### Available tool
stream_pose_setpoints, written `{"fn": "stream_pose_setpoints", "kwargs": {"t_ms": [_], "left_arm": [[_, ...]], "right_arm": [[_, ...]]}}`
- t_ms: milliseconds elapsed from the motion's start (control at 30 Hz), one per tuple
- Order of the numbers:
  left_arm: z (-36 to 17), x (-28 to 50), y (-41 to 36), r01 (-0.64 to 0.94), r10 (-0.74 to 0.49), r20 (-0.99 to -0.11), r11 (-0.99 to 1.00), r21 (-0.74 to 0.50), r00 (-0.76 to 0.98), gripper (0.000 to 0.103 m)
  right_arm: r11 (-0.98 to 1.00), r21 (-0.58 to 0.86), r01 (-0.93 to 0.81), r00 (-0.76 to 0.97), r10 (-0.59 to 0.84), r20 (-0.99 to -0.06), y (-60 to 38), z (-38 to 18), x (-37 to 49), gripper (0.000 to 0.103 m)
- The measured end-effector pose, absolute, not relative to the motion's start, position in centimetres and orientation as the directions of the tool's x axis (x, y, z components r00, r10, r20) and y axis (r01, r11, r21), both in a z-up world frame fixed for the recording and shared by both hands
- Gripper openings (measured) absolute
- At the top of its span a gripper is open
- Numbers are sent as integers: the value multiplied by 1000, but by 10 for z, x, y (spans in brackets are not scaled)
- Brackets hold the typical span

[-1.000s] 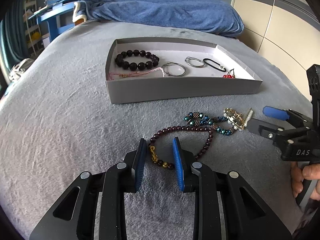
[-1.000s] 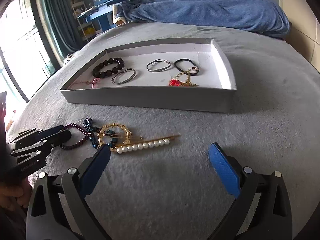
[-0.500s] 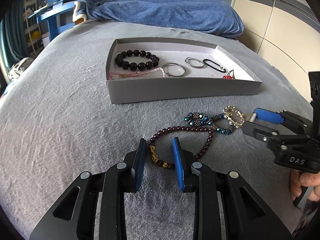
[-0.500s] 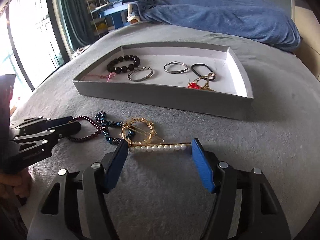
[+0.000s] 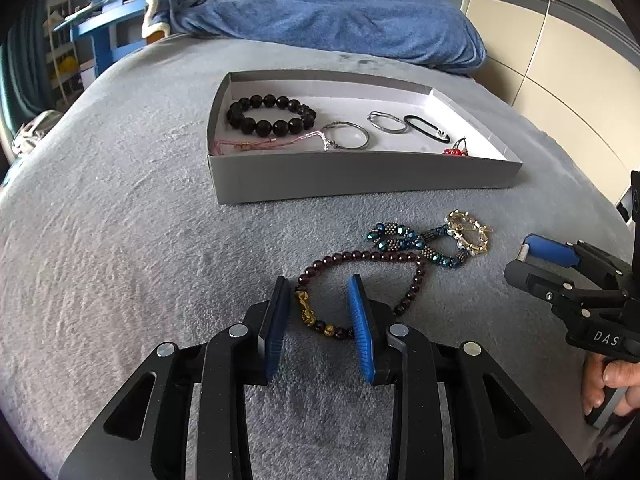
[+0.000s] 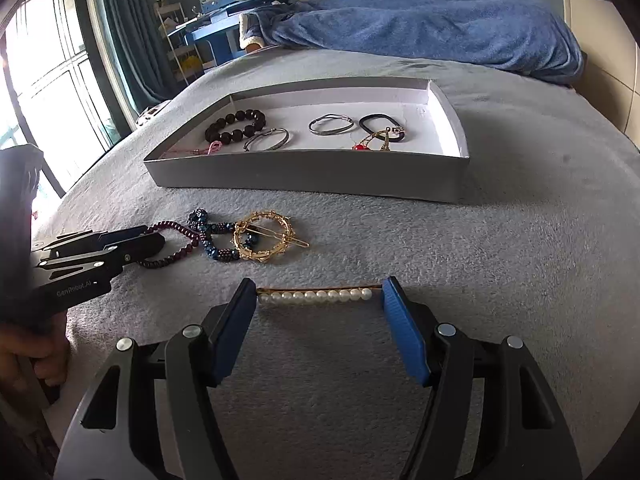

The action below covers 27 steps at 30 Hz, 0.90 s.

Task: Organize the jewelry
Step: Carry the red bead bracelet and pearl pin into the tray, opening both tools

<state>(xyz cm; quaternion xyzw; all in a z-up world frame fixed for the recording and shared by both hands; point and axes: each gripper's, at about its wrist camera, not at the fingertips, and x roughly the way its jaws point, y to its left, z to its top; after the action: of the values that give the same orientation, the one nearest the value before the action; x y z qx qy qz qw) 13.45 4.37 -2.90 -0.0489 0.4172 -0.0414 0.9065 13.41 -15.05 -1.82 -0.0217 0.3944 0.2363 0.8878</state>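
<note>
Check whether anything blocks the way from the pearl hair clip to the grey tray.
Nothing visible does. The pearl hair clip sits endwise between the right gripper jaws, and bare blanket leads to the grey tray. The gold ring clip lies off to the left of that line.

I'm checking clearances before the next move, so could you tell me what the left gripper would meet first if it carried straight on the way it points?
Most likely the dark red bead bracelet: its gold-charm end already lies between the left gripper fingers. Beyond that is grey bedcover, though depth is uncertain.
</note>
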Motion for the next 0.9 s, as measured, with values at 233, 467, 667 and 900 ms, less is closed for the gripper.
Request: {"fn": "stream_pose_setpoints", "kwargs": {"t_ms": [233,467,667,900], "left_arm": [[-23,127,45,58,-151,-736,987,-151,660,6],[-7,115,41,88,-181,-712,982,-165,679,6],[22,115,40,117,-195,-682,980,-160,705,6],[61,130,38,152,-188,-663,982,-112,725,6]], "right_arm": [[884,159,-439,577,413,-705,-151,-17,134,65],[879,183,-440,570,431,-700,-154,-17,135,65],[875,207,-438,582,452,-677,-159,-8,137,65],[875,174,-451,610,445,-656,-158,19,152,65]]}}
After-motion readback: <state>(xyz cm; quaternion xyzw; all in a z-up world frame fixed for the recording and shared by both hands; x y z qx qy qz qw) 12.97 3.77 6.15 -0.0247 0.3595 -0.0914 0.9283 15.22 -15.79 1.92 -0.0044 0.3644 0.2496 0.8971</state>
